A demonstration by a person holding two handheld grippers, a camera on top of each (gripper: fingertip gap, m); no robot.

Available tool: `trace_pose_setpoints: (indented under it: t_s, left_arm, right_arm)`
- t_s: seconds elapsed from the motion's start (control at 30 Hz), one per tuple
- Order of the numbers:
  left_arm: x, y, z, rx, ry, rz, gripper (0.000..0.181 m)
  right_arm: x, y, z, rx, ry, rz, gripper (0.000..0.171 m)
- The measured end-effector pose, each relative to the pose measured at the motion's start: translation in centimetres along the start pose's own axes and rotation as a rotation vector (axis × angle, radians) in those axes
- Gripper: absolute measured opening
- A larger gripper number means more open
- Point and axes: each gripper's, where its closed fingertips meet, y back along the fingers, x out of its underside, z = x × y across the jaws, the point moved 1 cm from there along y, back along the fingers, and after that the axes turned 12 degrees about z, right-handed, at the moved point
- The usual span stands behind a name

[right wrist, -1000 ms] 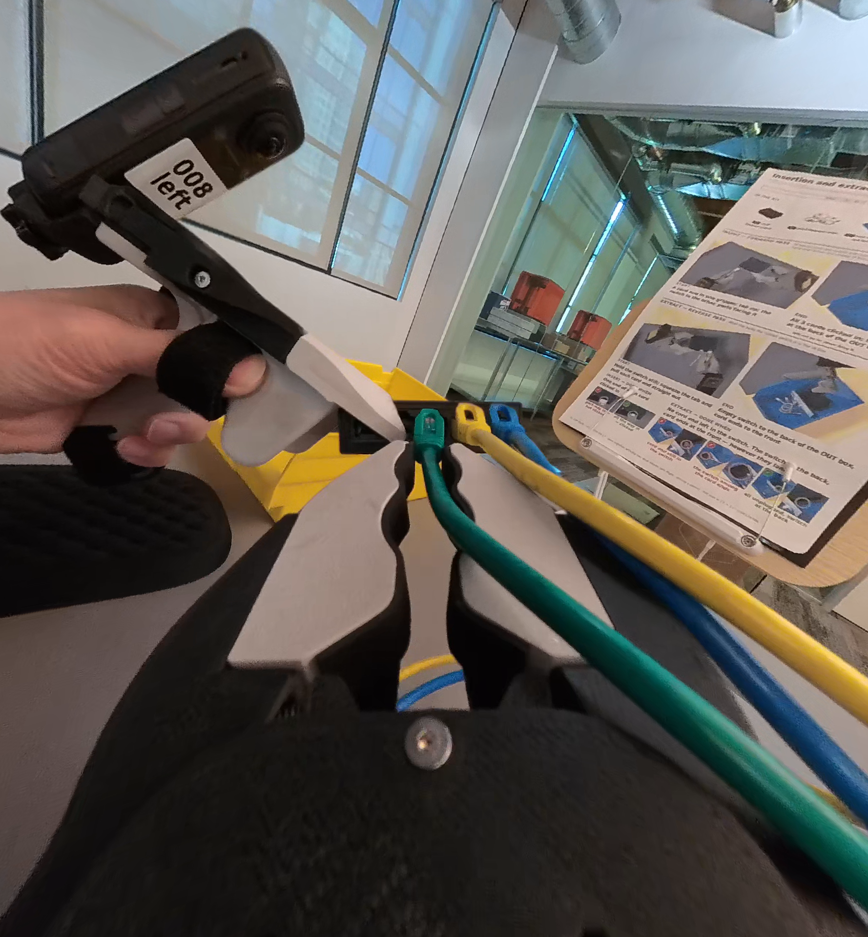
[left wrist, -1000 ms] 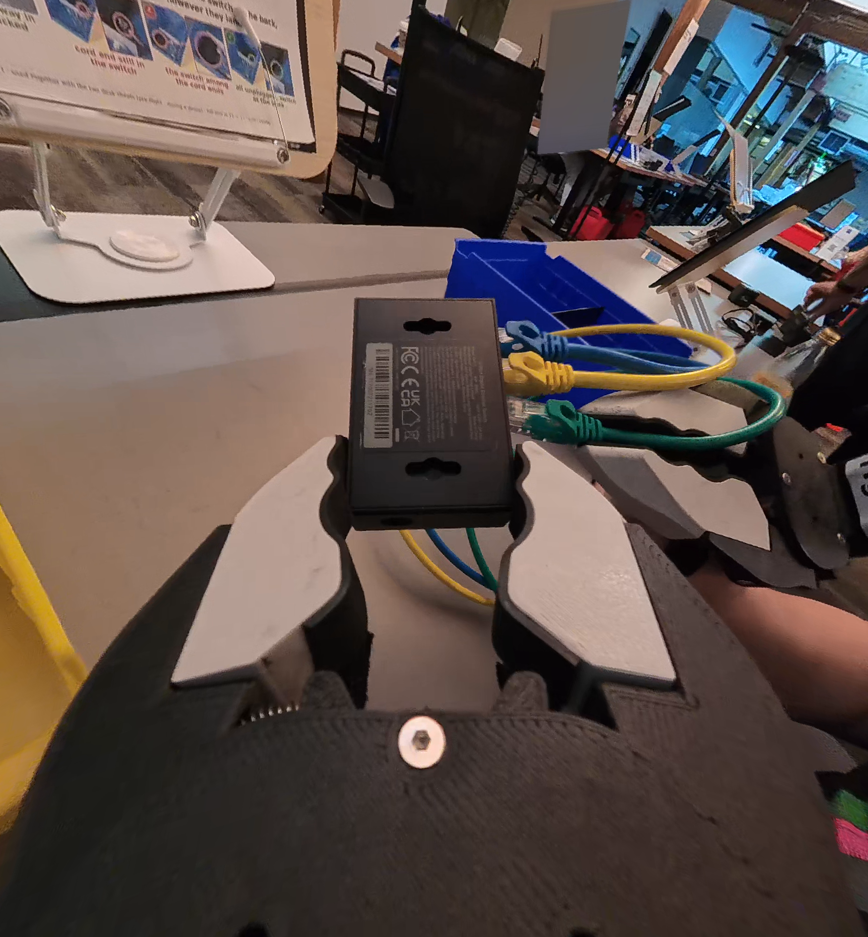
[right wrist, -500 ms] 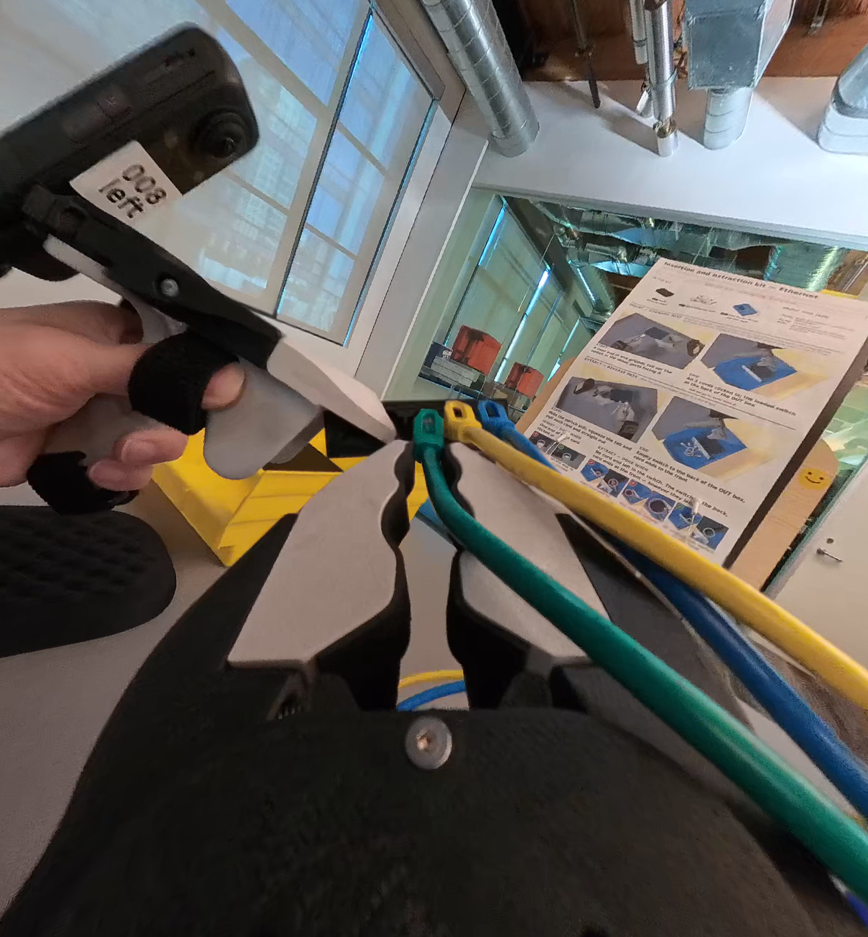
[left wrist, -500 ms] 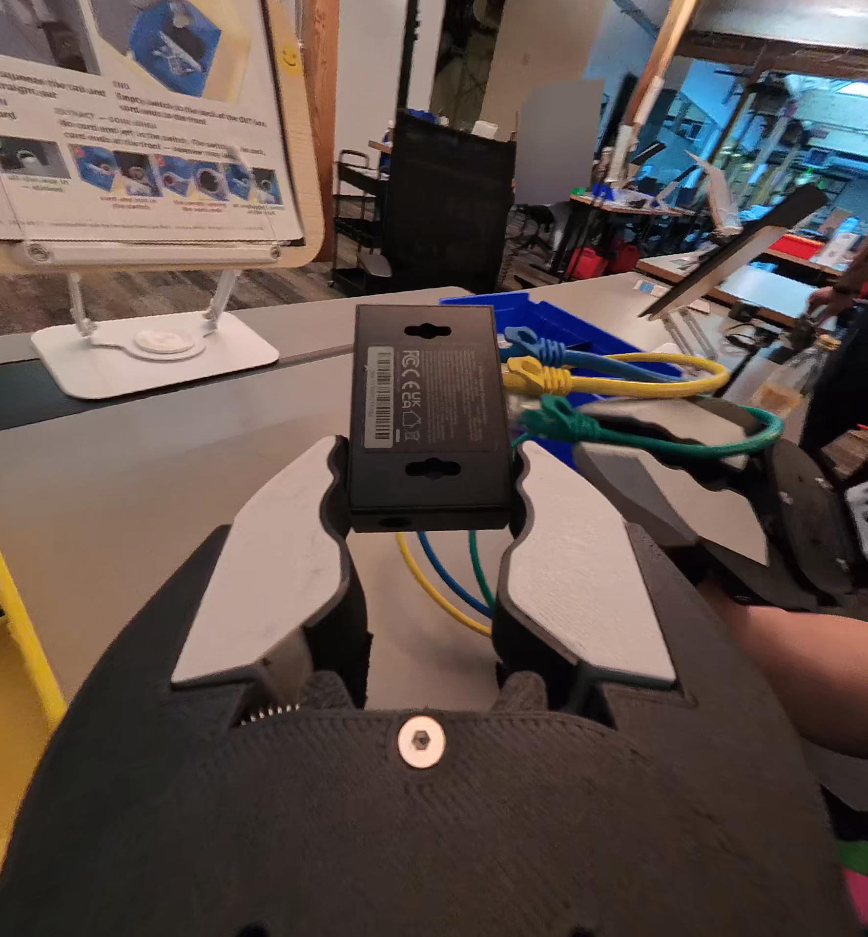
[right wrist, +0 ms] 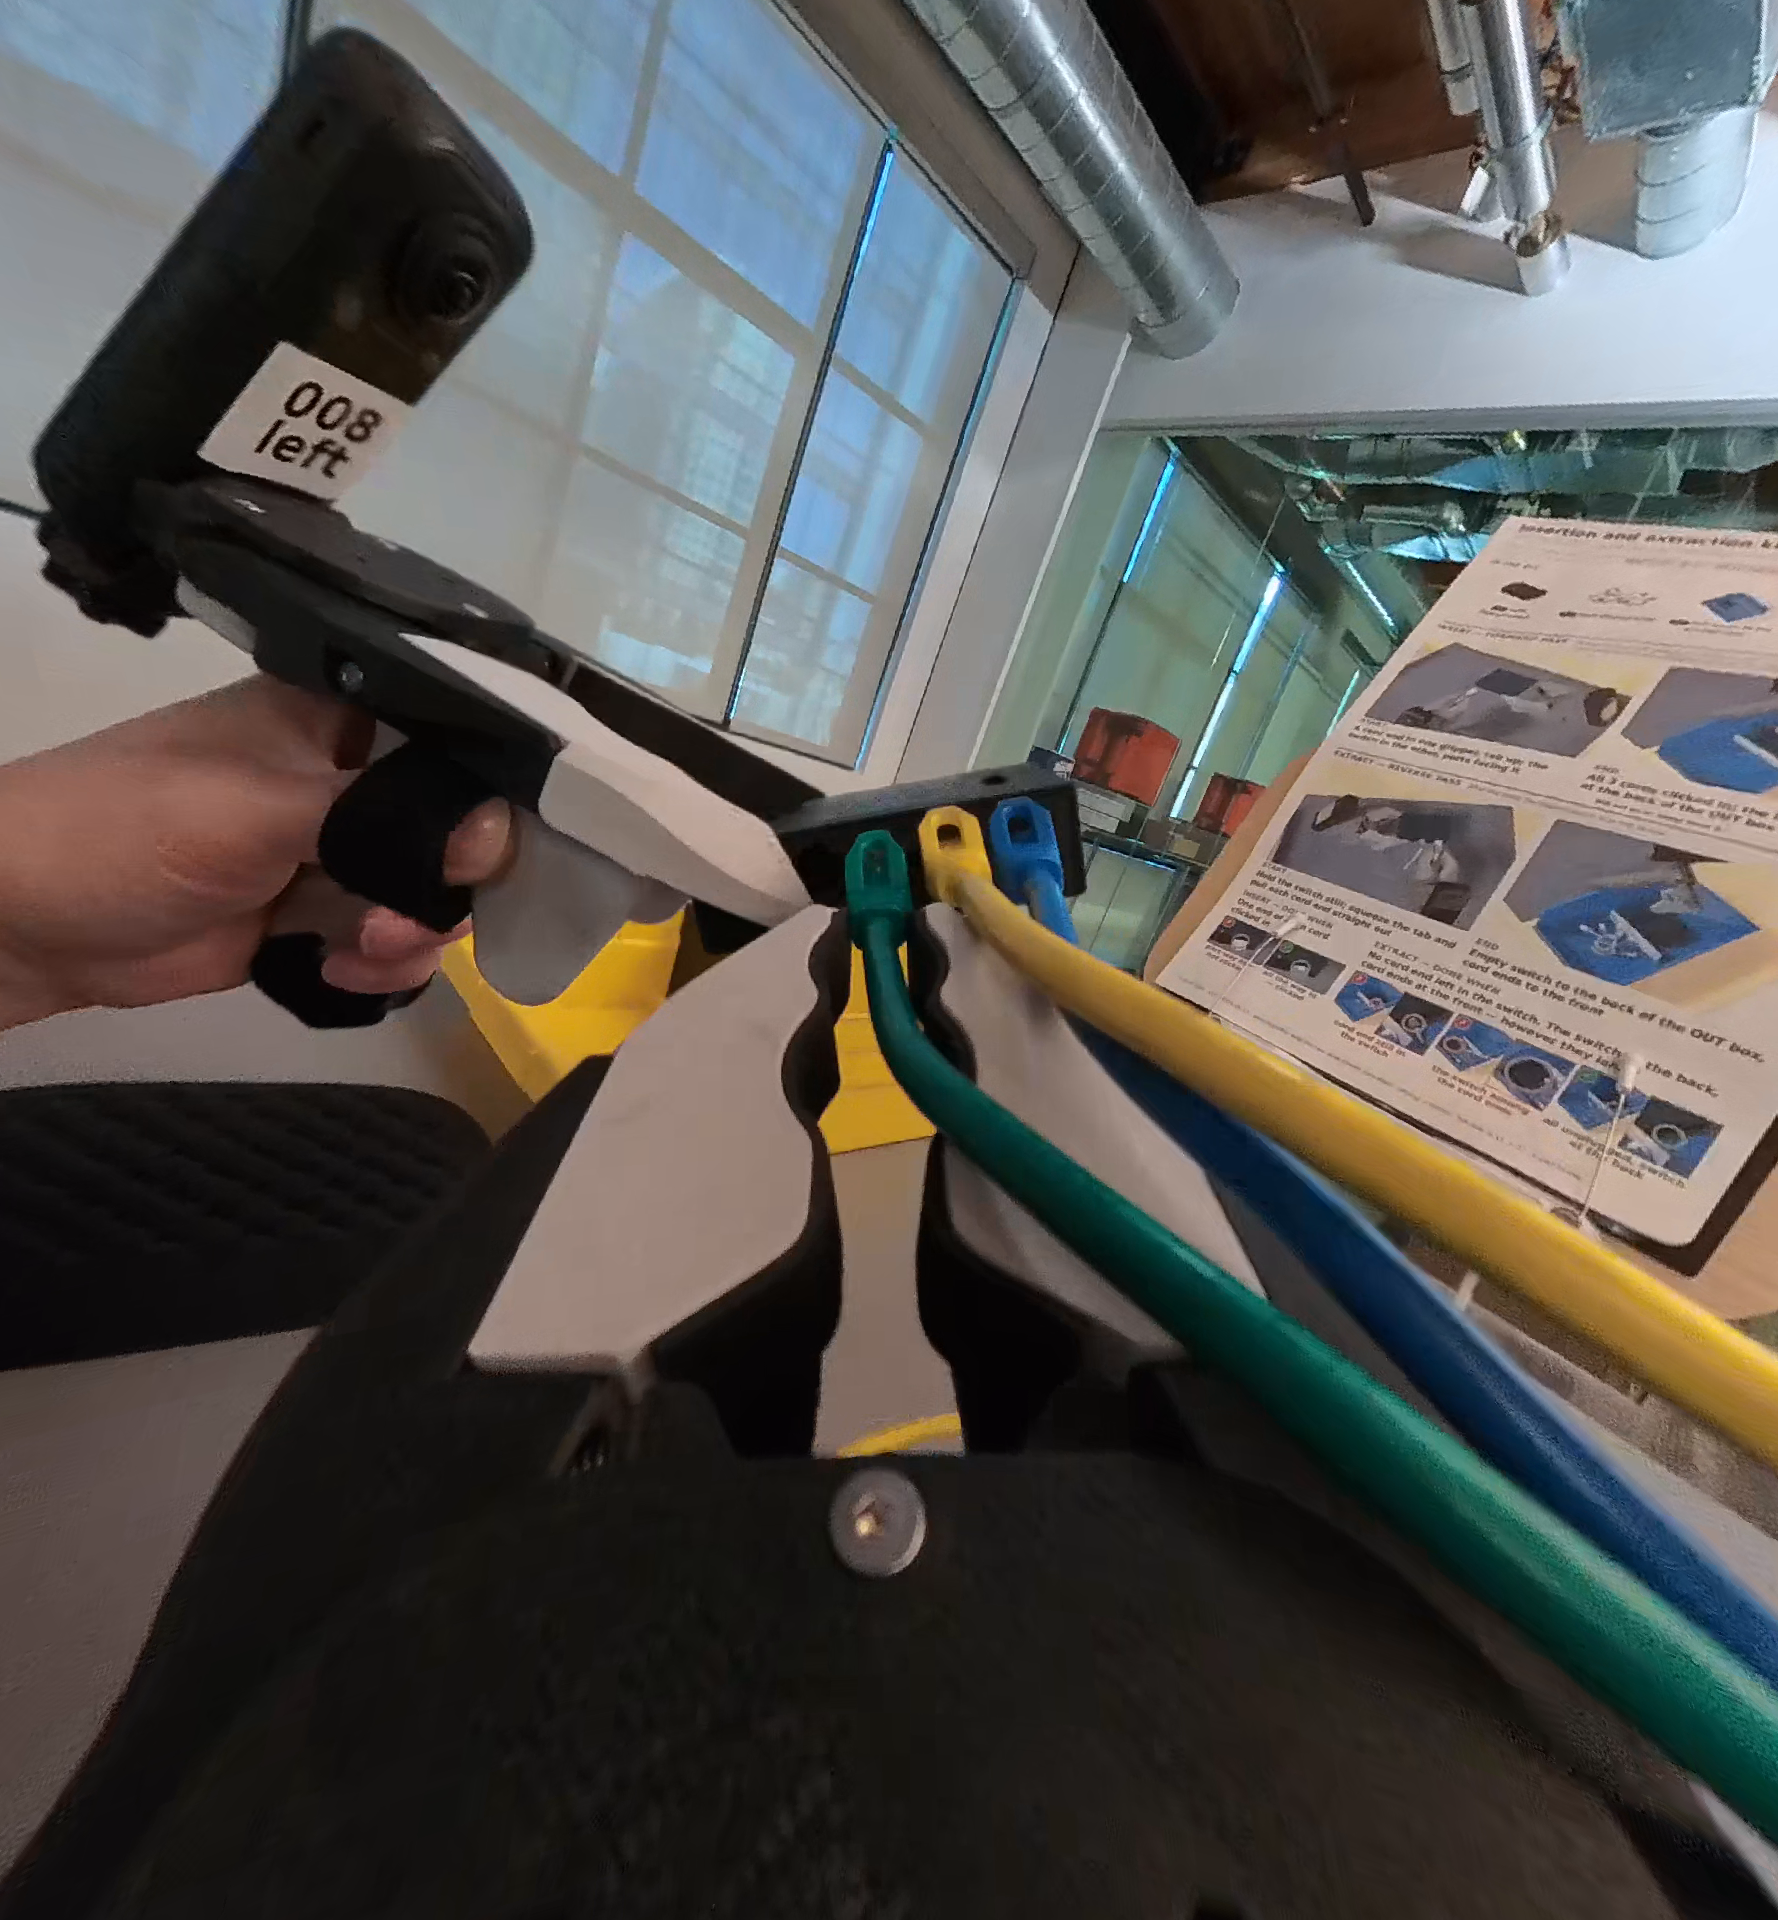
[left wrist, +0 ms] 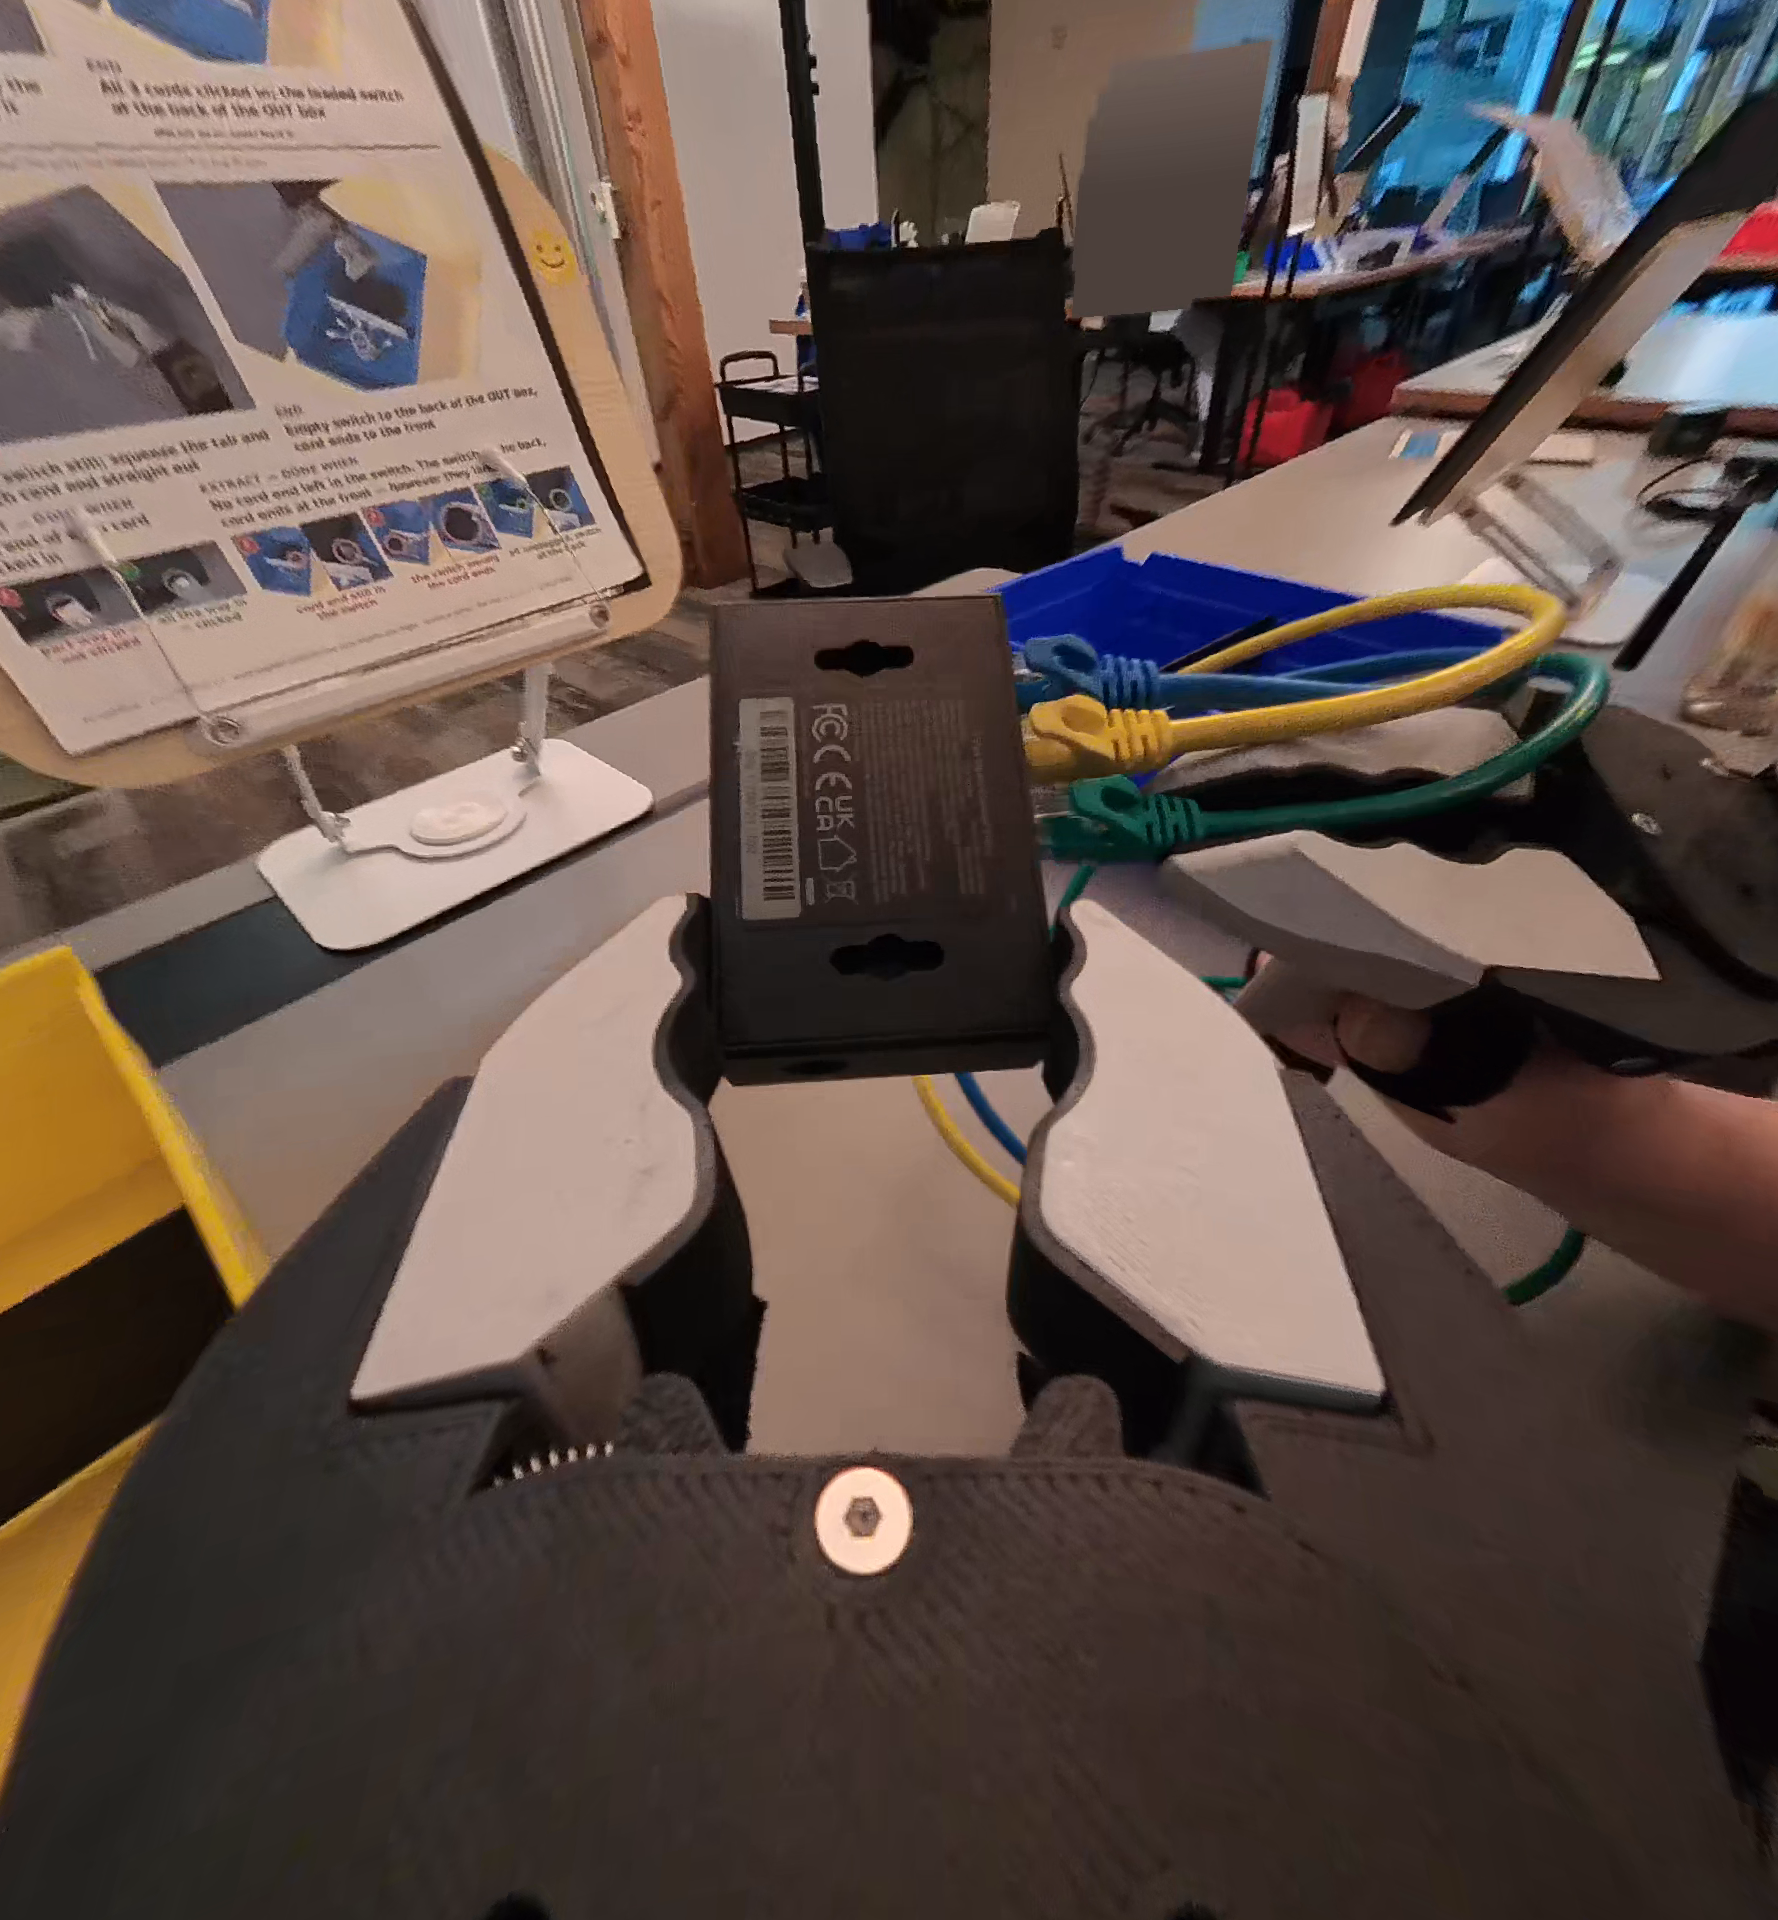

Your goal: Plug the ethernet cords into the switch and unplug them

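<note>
The left gripper [left wrist: 869, 997] is clamped on the near end of the black ethernet switch [left wrist: 872, 831], one jaw on each long side, holding it off the grey table [left wrist: 365, 1060] with its underside up. Compared with a second ago the grip is unchanged, but the switch is raised and tilted back: the instruction sheet on its stand [left wrist: 241, 416] now fills far more of the left wrist view, and the right wrist view looks up at windows and ceiling ducts.

The right gripper [right wrist: 869, 966] is closed on the green cord [right wrist: 968, 1122] just behind its plug, as it was before; the cord runs out between the fingers and back over the right finger. The green plug looks partly out of its port in the left wrist view, with clear connector showing, though how far is hard to tell.

The switch's underside carries a barcode sticker, printed marks and two keyhole slots. Along its right edge sit three plugs in a row: blue cord [left wrist: 1103, 675] farthest, yellow cord [left wrist: 1103, 732] in the middle, green nearest. The cords loop right and pass back under the switch.

A blue bin [left wrist: 1176, 613] lies behind the cords; a yellow bin [left wrist: 43, 1143] stands at the left.
</note>
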Motion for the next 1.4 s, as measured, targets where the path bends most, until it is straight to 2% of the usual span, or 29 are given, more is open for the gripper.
trace_pose_setpoints:
  t_s: [0.2, 0.37, 0.5, 0.6, 0.7, 0.77, 0.93, 1.4]
  left_arm:
    - [-1.1, 0.4, -0.8, -0.055, -0.063, 0.002, 0.061]
    - [-3.3, 1.7, -2.8, 0.047, -0.121, -0.128, 0.061]
    - [-2.1, 0.4, -3.0, 0.038, -0.174, -0.141, 0.070]
    - [-0.2, -1.4, -3.1, 0.182, -0.044, -0.087, 0.074]
    - [-0.1, -1.8, -2.6, 0.278, 0.076, -0.170, 0.062]
    - [0.2, -2.2, -2.4, 0.208, 0.024, -0.183, 0.062]
    - [-1.0, -1.3, -3.1, 0.084, -0.125, -0.188, 0.062]
    - [-1.4, -1.0, -3.6, -0.073, -0.265, -0.074, 0.062]
  right_arm:
    - [-0.9, 0.7, -0.3, 0.009, 0.011, -0.060, 0.011]
    - [-3.4, 2.7, 0.1, 0.077, 0.160, -0.180, 0.010]
    - [-3.3, 2.7, 0.2, 0.090, 0.225, -0.146, 0.014]
    - [-1.7, 2.5, 0.0, 0.094, 0.238, -0.091, 0.010]
    - [-0.4, 2.4, -0.4, 0.070, 0.196, -0.043, 0.011]
    - [0.3, 2.2, -0.7, 0.060, 0.173, 0.005, 0.015]
    - [0.0, 3.0, -0.8, -0.005, 0.053, -0.021, 0.010]
    - [0.5, 3.2, -0.9, -0.033, -0.139, -0.064, 0.009]
